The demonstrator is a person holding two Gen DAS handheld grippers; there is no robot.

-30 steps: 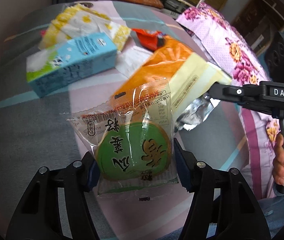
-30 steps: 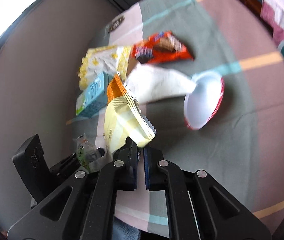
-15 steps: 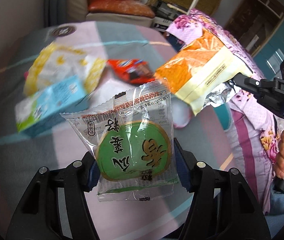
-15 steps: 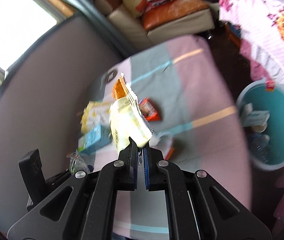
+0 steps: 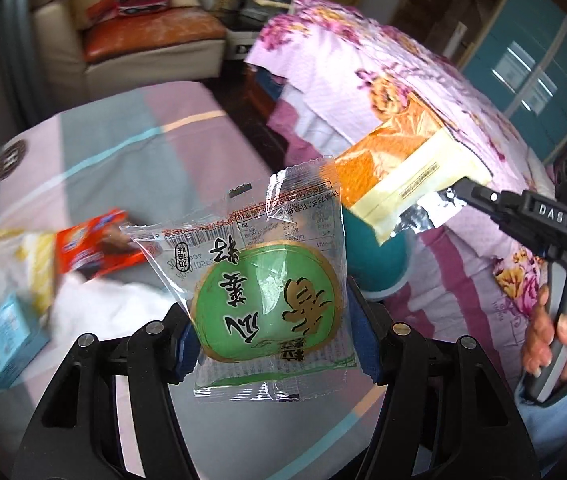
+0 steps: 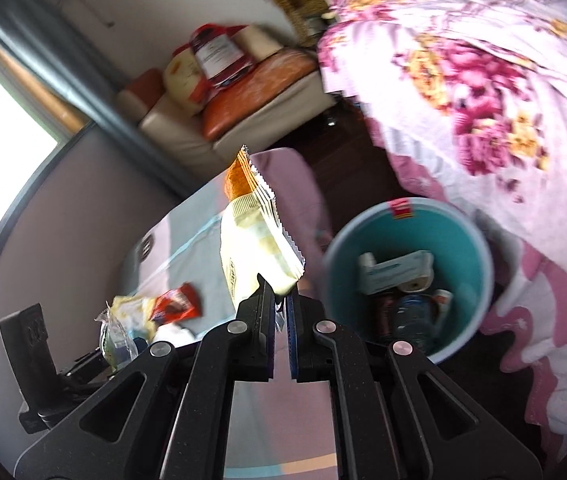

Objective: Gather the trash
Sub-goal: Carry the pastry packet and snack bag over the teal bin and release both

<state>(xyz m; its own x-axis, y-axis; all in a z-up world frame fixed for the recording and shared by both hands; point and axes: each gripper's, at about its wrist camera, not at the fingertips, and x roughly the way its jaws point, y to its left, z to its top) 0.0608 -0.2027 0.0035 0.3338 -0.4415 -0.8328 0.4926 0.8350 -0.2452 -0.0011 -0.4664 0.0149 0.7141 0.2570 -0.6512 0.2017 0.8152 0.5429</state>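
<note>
My left gripper [image 5: 273, 344] is shut on a clear wrapper with a round green label [image 5: 267, 296] and holds it up above the table. My right gripper [image 6: 280, 304] is shut on the corner of an orange and pale yellow snack bag [image 6: 251, 240], which also shows in the left wrist view [image 5: 407, 172]. The bag hangs in the air to the left of a teal bin [image 6: 479, 280] that stands on the floor and holds several pieces of trash. In the left wrist view the bin [image 5: 379, 256] is mostly hidden behind the wrapper and the bag.
On the striped tablecloth [image 5: 131, 148] lie an orange-red wrapper [image 5: 95, 244], a yellow and white bag [image 5: 7, 268], a white tissue [image 5: 111, 300] and a light blue carton [image 5: 3, 344]. A floral bedspread [image 6: 483, 92] is to the right. A sofa [image 5: 143, 44] stands behind.
Both grippers have swung right with their trash, away from the table's litter. The snack bag has risen off the table and now hangs beside the teal bin.
</note>
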